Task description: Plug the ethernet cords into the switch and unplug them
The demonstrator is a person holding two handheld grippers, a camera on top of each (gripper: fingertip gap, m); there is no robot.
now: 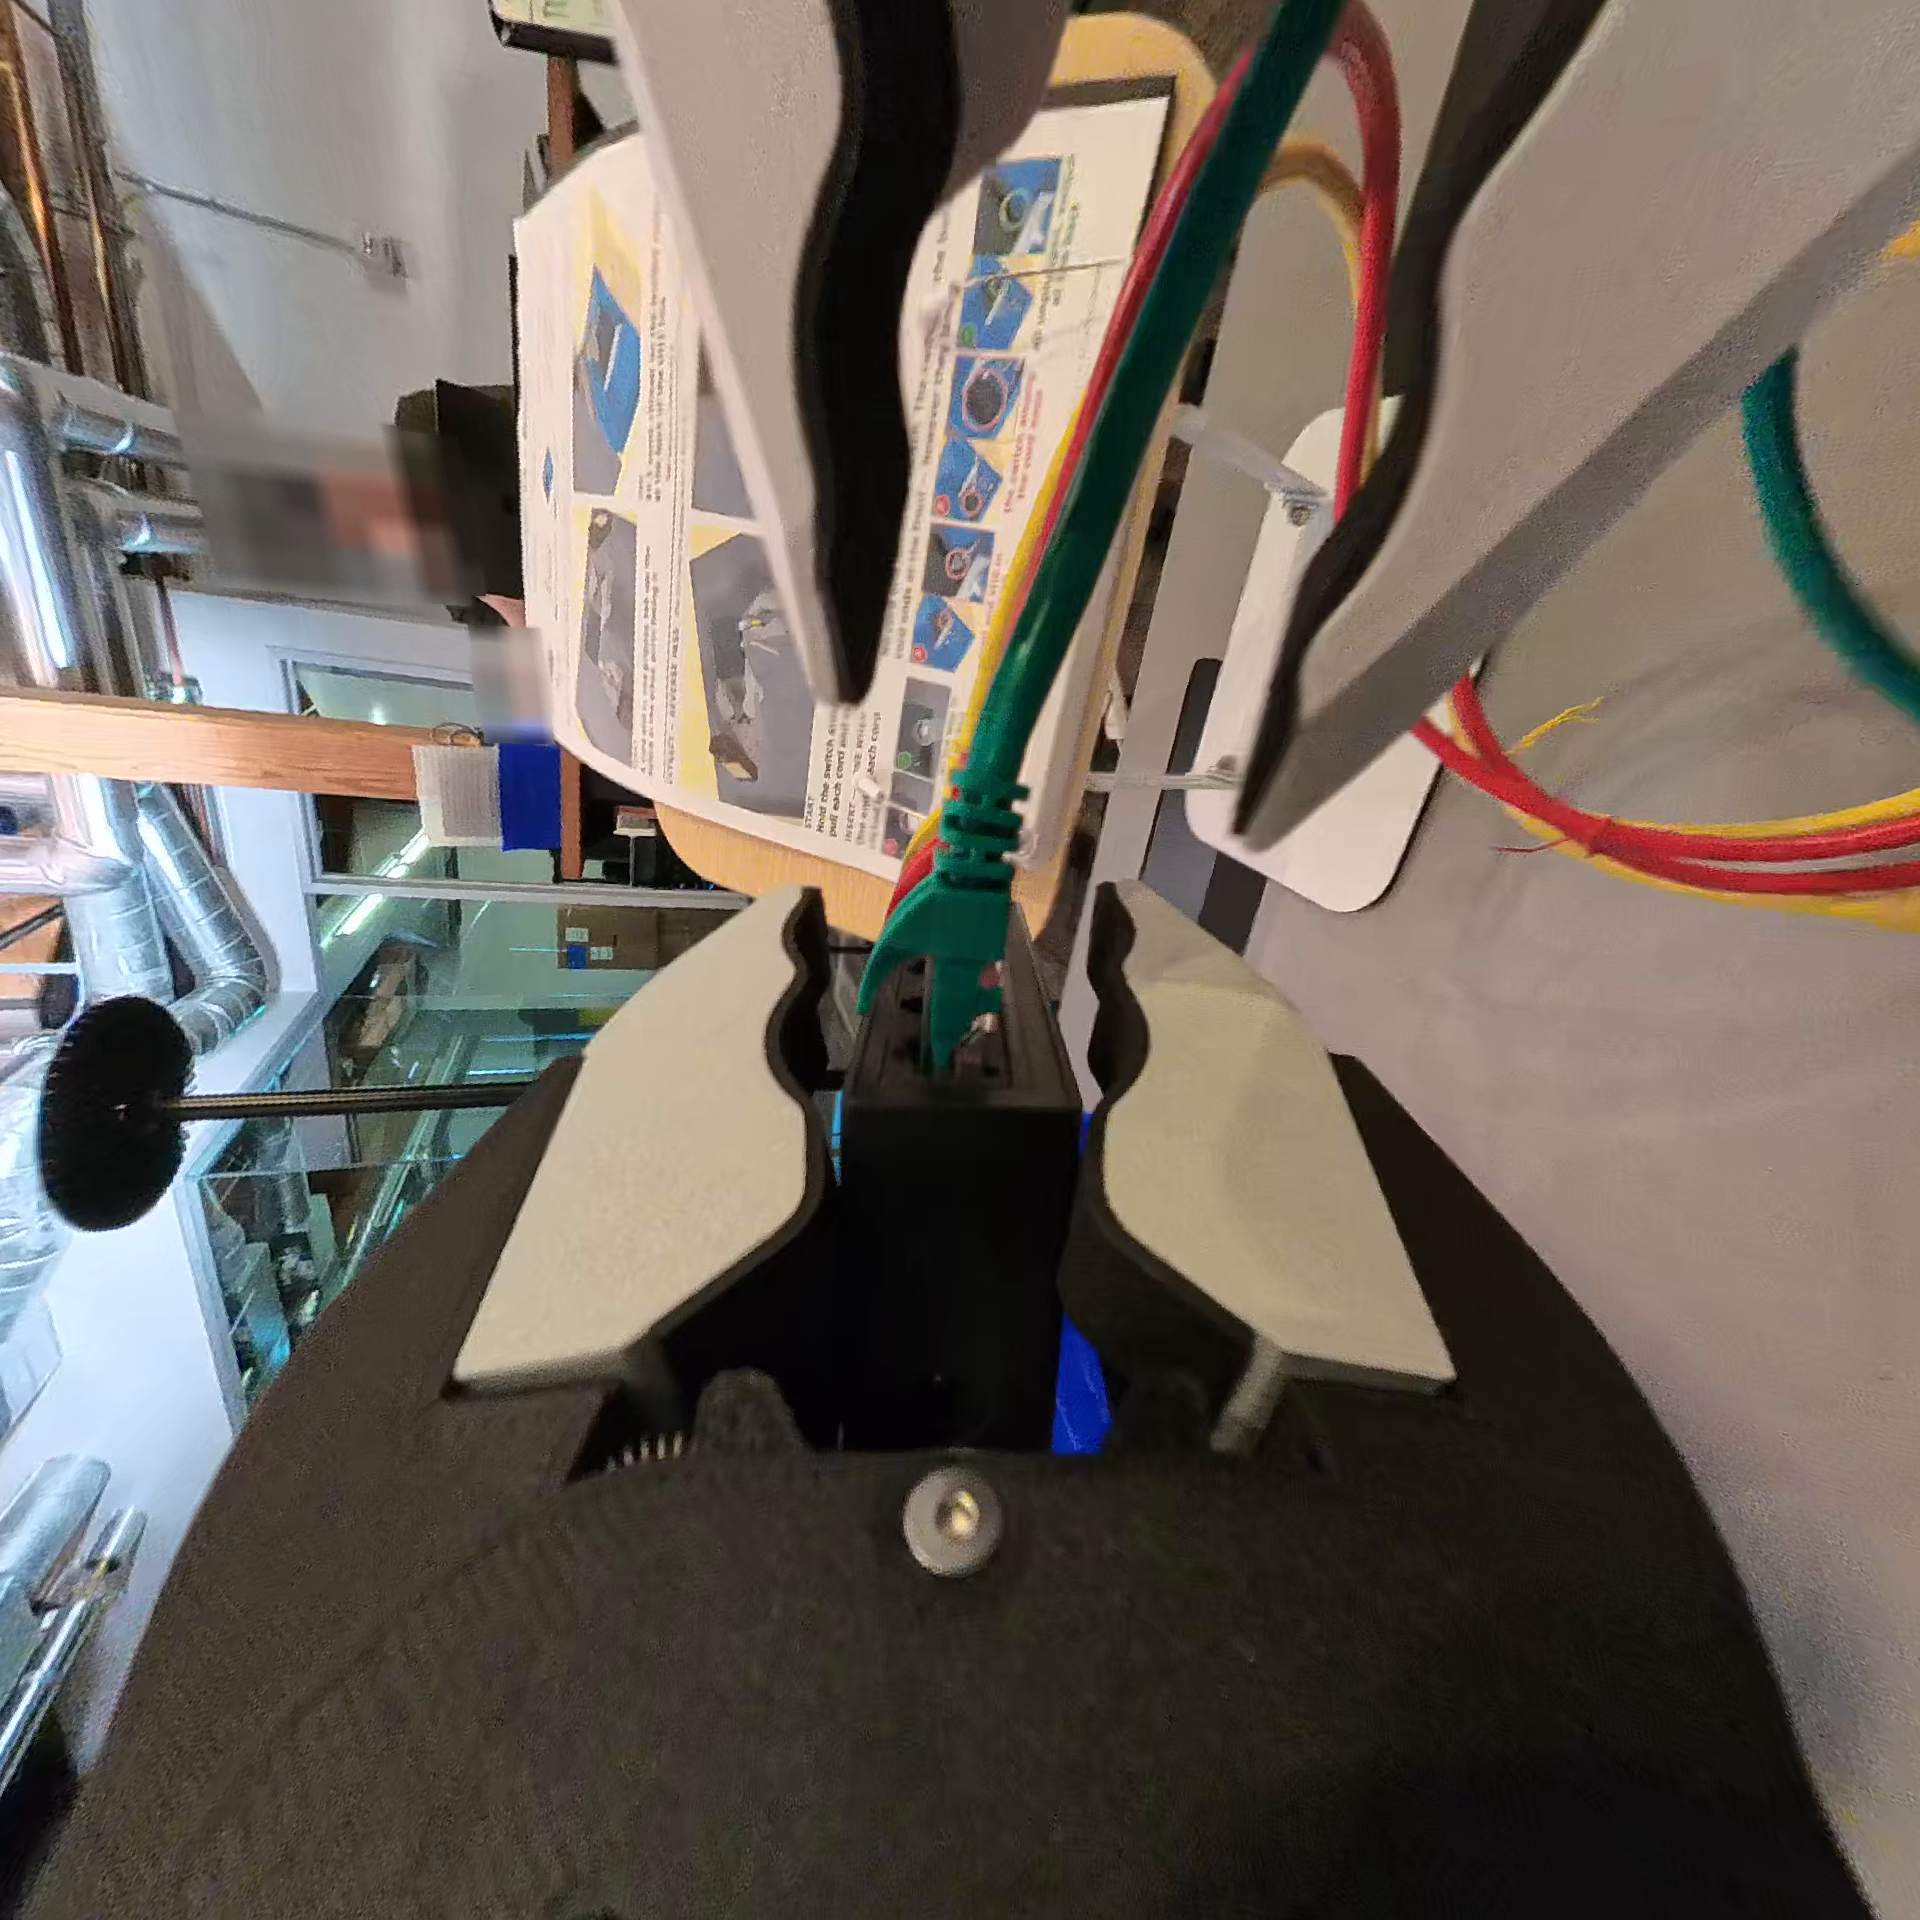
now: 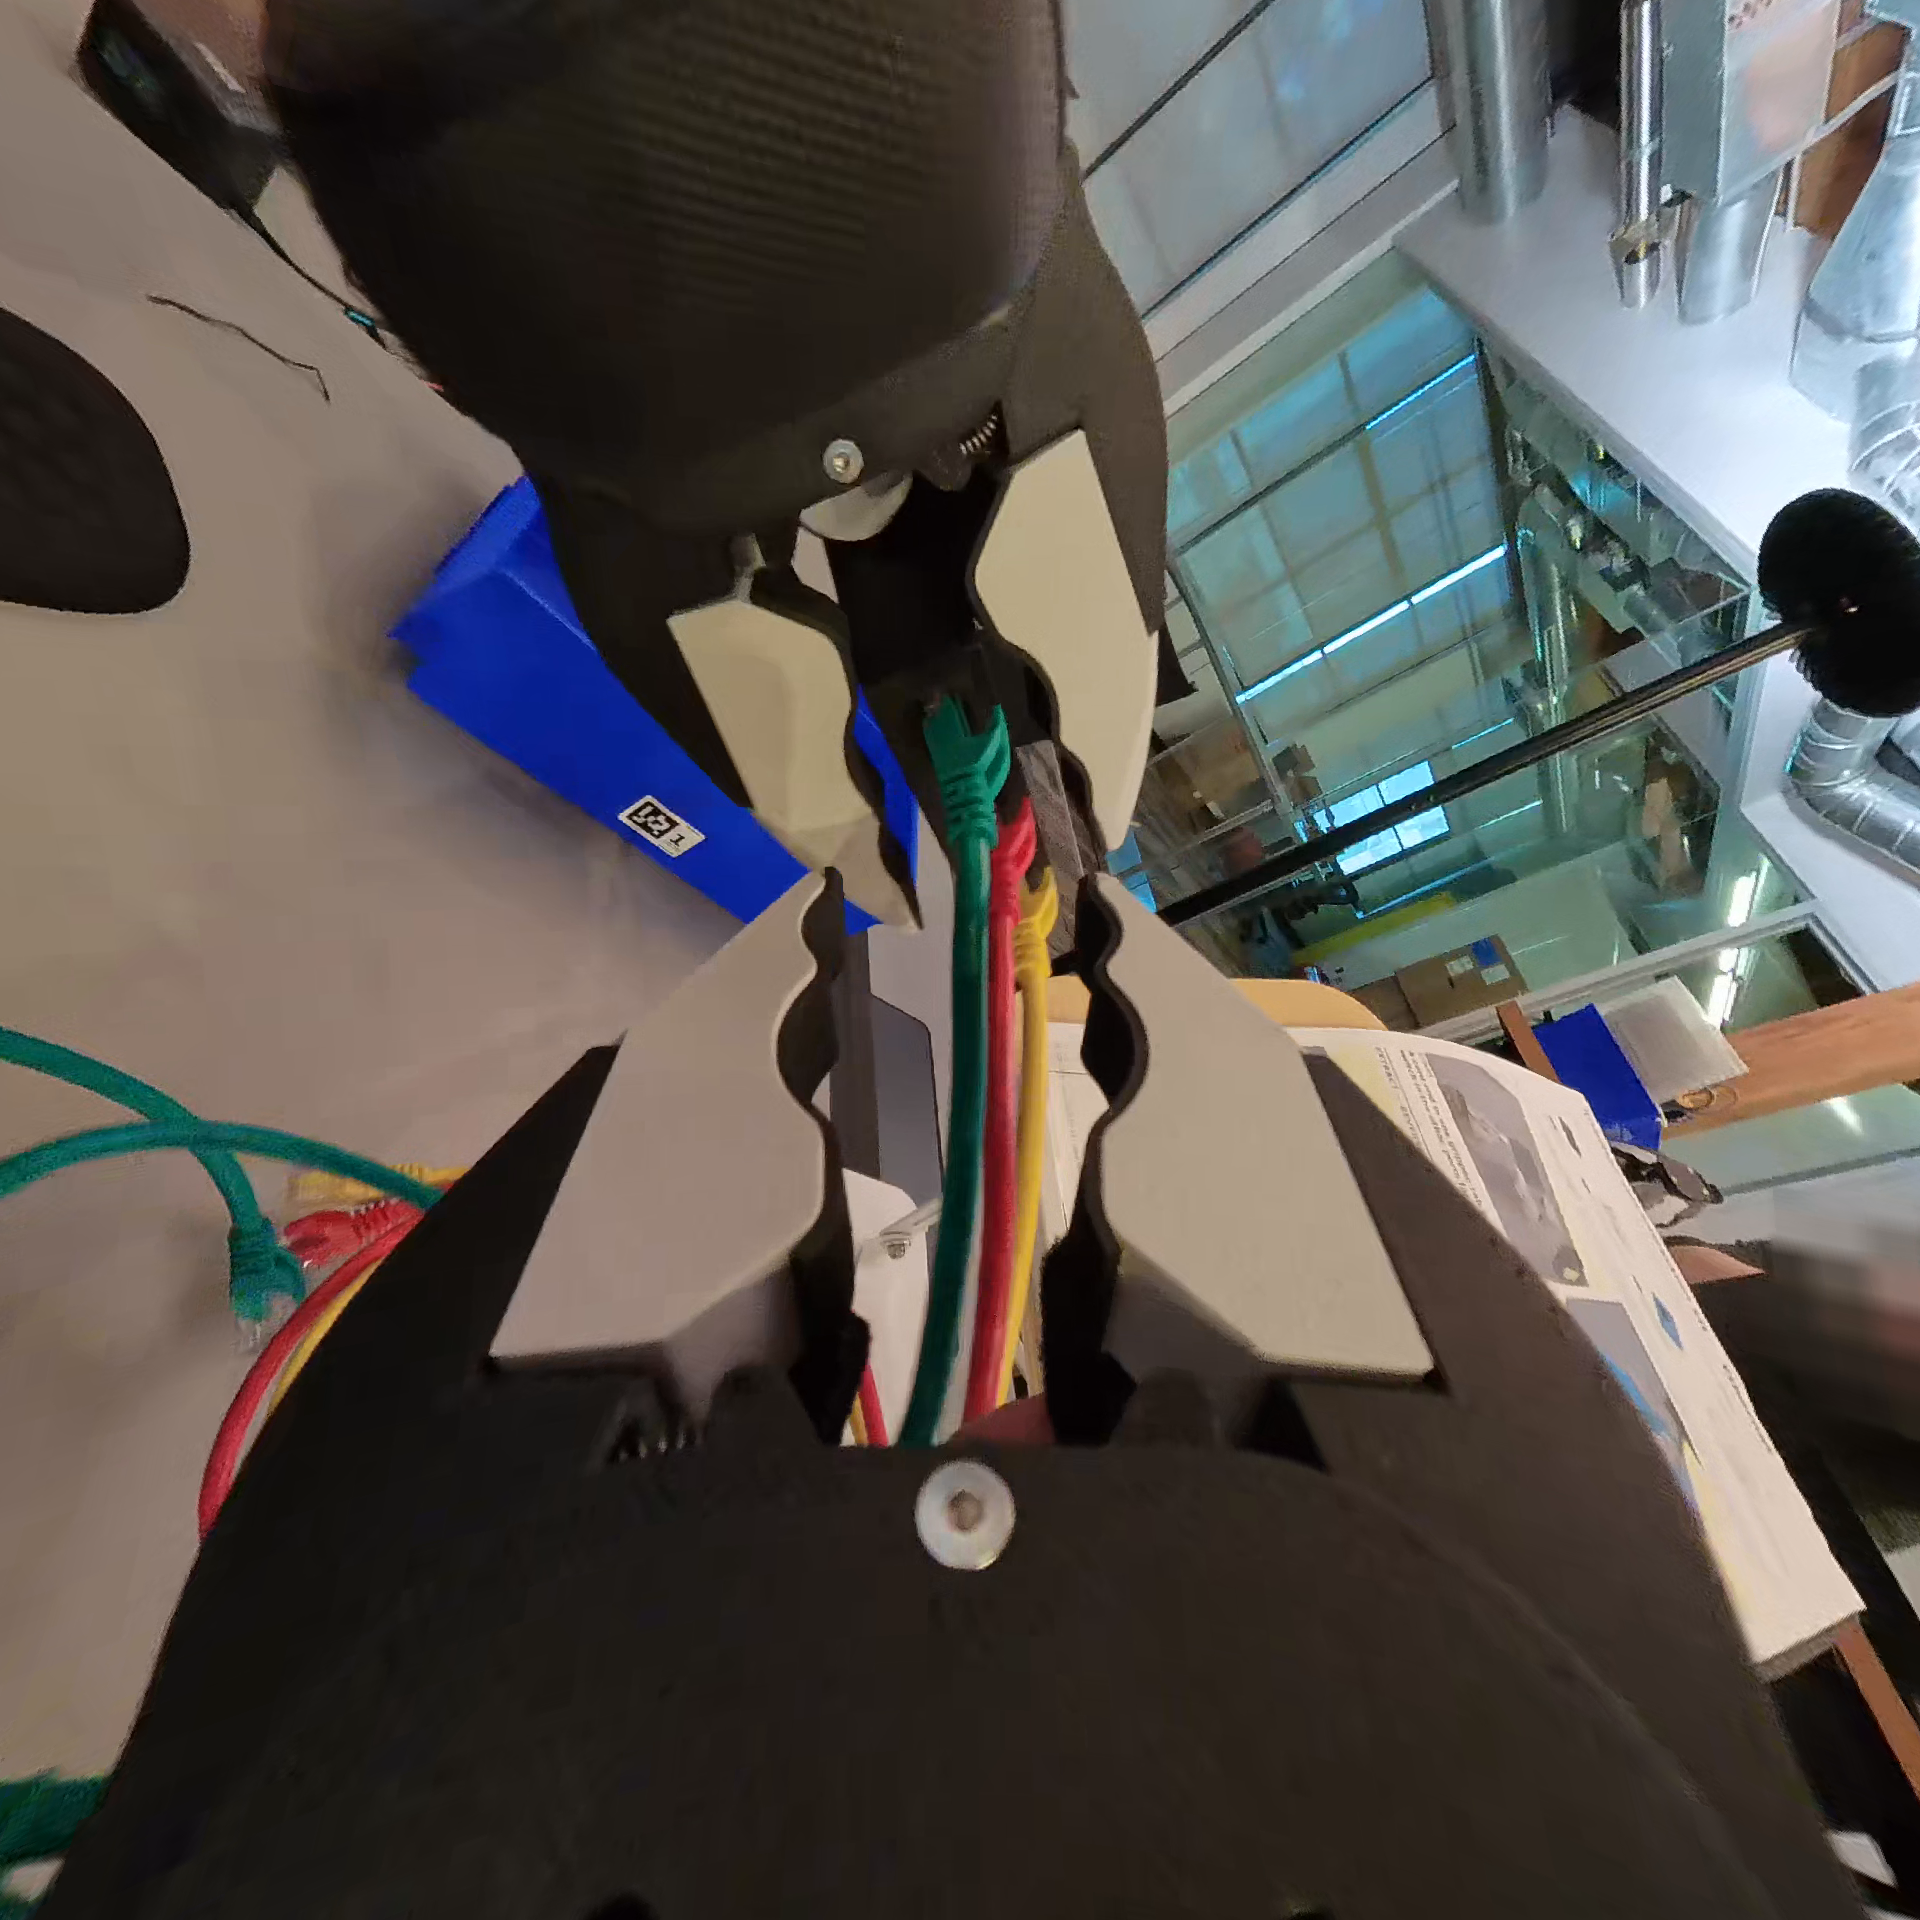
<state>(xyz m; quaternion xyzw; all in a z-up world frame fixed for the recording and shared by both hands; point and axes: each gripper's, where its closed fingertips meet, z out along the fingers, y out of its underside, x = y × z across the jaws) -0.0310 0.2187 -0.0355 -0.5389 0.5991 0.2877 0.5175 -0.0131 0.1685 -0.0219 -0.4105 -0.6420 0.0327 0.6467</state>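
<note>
My left gripper [image 1: 956,899] is shut on a black switch [image 1: 956,1164], gripped by its sides with its ports facing away from me. A green ethernet plug [image 1: 951,914] sits in a port, and its green cord [image 1: 1132,416] runs away between the fingers of my right gripper [image 1: 1049,753], which is open. In the right wrist view, my right gripper [image 2: 961,888] is open around the green cord [image 2: 961,1143], red cord [image 2: 1000,1143] and yellow cord [image 2: 1034,1143] without pinching them. Their three plugs reach the switch [image 2: 914,623] held by the left gripper [image 2: 1003,878].
A blue block [image 2: 540,675] lies on the grey table [image 2: 208,831] beside the switch. Loose green [image 2: 255,1268] and red [image 2: 343,1226] plugs lie at the left. A printed instruction sheet [image 1: 644,468] stands behind. A white plate [image 1: 1309,665] anchors the cords. The left gripper's tips are roughly 5 centimetres from the right gripper's.
</note>
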